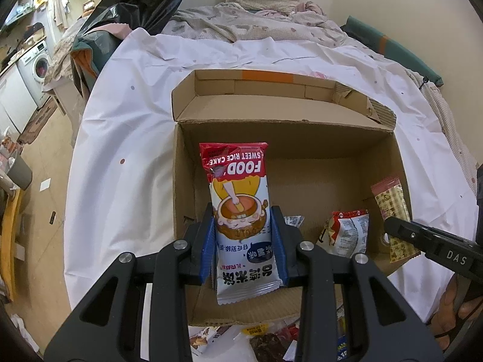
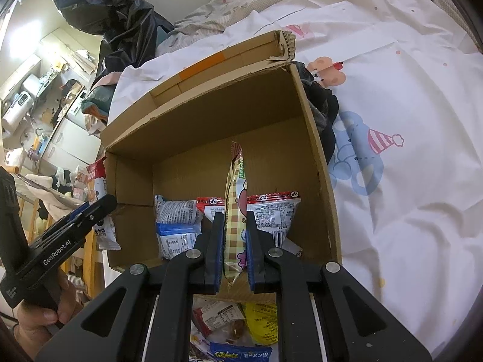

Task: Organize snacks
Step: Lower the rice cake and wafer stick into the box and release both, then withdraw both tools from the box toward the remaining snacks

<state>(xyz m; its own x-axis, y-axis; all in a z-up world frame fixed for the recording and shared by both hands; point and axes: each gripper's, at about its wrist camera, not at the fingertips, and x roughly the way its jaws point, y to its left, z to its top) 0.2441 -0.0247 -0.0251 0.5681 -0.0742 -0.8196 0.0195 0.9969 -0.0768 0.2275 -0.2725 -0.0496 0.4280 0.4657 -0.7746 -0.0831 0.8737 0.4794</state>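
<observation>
My left gripper (image 1: 245, 220) is shut on a sweet rice cake packet (image 1: 238, 208), red-topped and white, held over the left side of an open cardboard box (image 1: 302, 129). My right gripper (image 2: 235, 226) is shut on a narrow yellow checked snack packet (image 2: 235, 211), held edge-on over the near part of the same box (image 2: 211, 105). The right gripper also shows in the left wrist view (image 1: 401, 226) with its checked packet (image 1: 392, 208). The left gripper shows in the right wrist view (image 2: 105, 203). Red-and-white snack bags (image 2: 273, 214) and blue-and-white packets (image 2: 176, 226) lie in the box.
The box sits on a white sheet (image 1: 126, 138) spread over a bed. Loose snack packets (image 2: 235, 325) lie in front of the box's near wall. A black plastic bag (image 1: 142, 0) and rumpled bedding (image 1: 256, 21) lie behind. The floor (image 1: 45, 157) is at left.
</observation>
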